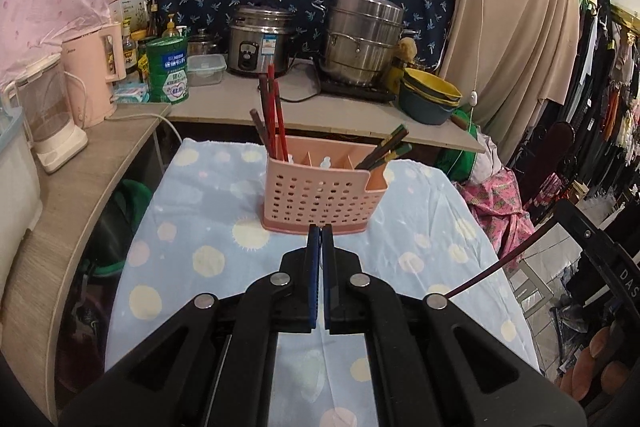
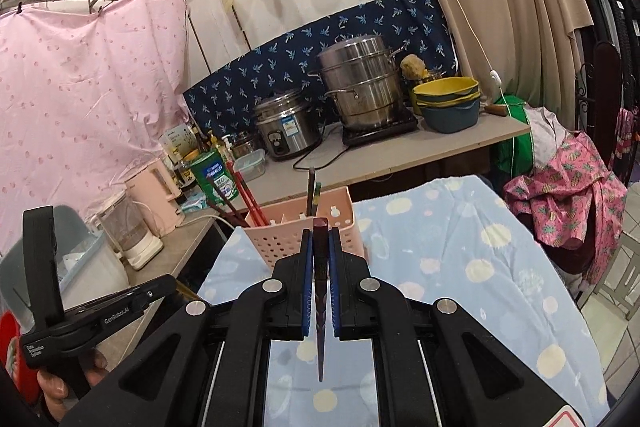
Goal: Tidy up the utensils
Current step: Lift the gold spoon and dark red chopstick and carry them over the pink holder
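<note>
A pink perforated utensil holder (image 1: 320,195) stands on the blue spotted tablecloth (image 1: 192,227). Red and brown chopsticks (image 1: 276,115) rise from its left compartment, and dark green-tipped chopsticks (image 1: 386,149) lean out of its right one. My left gripper (image 1: 321,227) hovers just before the holder, shut with nothing between its pads. My right gripper (image 2: 320,231) is shut on a dark reddish chopstick (image 2: 321,287), which lies along the jaws and points toward the holder (image 2: 280,243). In the left wrist view that chopstick (image 1: 500,259) shows as a thin dark line at the right.
A counter behind holds a rice cooker (image 1: 260,43), a steel steamer pot (image 1: 362,39), stacked yellow and blue bowls (image 1: 430,95), a green tin (image 1: 168,71) and a pink kettle (image 1: 96,75). Clothes hang at the right. A hand (image 2: 60,383) holds the left gripper's handle.
</note>
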`<state>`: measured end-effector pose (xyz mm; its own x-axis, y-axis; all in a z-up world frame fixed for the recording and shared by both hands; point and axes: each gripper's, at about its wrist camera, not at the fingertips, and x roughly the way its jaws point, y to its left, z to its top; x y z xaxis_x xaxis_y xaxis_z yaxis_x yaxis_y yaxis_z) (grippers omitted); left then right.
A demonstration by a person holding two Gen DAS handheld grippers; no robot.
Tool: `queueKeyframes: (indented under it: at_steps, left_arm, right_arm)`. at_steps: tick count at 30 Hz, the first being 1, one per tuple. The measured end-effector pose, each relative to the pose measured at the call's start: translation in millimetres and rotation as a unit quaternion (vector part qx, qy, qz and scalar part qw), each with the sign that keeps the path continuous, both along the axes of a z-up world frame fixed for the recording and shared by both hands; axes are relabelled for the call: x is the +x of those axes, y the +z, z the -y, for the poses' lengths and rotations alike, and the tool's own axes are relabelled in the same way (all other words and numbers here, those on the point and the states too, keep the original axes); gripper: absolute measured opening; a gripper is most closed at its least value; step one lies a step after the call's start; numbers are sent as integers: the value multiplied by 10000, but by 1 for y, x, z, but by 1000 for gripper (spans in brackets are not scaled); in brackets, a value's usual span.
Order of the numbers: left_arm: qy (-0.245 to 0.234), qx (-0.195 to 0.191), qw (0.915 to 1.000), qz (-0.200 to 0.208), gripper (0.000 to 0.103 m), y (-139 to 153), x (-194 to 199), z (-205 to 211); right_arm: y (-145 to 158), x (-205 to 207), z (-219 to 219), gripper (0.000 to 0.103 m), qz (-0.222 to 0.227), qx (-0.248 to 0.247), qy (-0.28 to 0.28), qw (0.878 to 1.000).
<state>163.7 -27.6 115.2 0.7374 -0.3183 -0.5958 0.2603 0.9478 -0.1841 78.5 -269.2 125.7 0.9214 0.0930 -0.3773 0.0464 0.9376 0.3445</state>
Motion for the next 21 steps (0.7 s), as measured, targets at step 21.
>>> queueKeyframes:
  at_steps: [21]
  left_arm:
    - [278, 391, 9969, 625, 1, 54, 108, 26]
  right_arm:
    - [78, 121, 3, 7, 1117, -13, -241, 9934]
